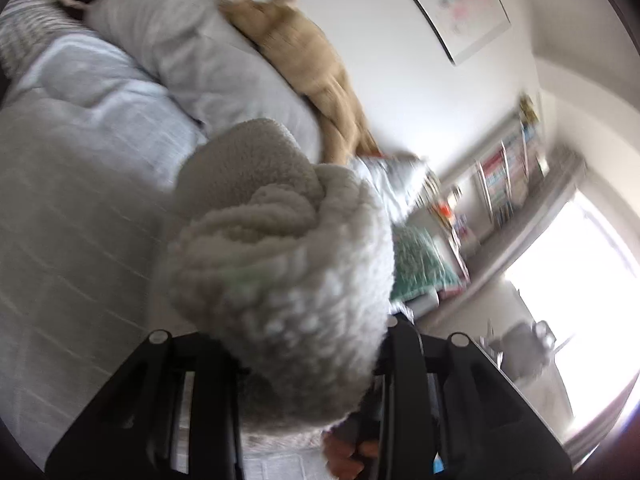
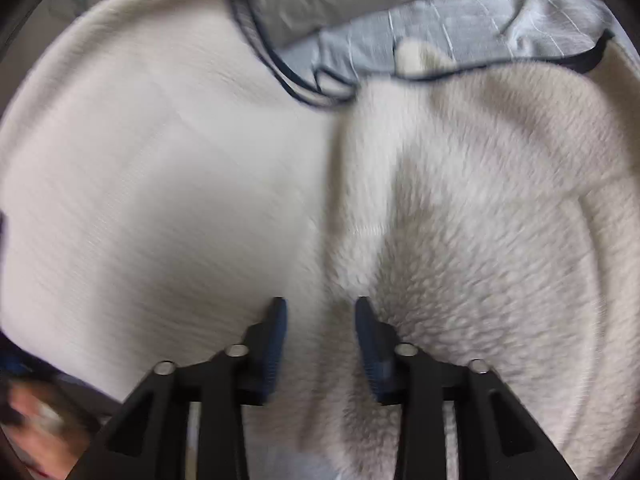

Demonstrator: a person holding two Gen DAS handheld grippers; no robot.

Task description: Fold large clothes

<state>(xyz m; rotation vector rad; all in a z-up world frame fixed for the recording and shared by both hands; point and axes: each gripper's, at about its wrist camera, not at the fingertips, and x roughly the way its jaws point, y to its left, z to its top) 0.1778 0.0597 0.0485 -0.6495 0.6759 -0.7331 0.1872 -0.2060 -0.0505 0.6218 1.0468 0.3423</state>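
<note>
- Bedroom: bed with pale blue-grey duvet (image 1: 60, 184), grey pillow (image 1: 192, 52), tan cloth (image 1: 316, 68) against white wall; framed print (image 1: 460, 12), bookshelf (image 1: 504, 176), bright window (image 1: 572, 300).
- Left gripper (image 1: 312, 360): cream fleece garment (image 1: 280, 264) bunched in a thick wad between its fingers and covering them; looks gripped, but finger spacing can't be told.
- Right gripper (image 2: 320, 312): blue-padded fingers (image 2: 276, 336) partly apart, a ridge of the same fleece between them; contact with pads not clear.
- Right view: fleece spread over the bed, smooth side left, fluffy side right, dark-trimmed edge at top.
</note>
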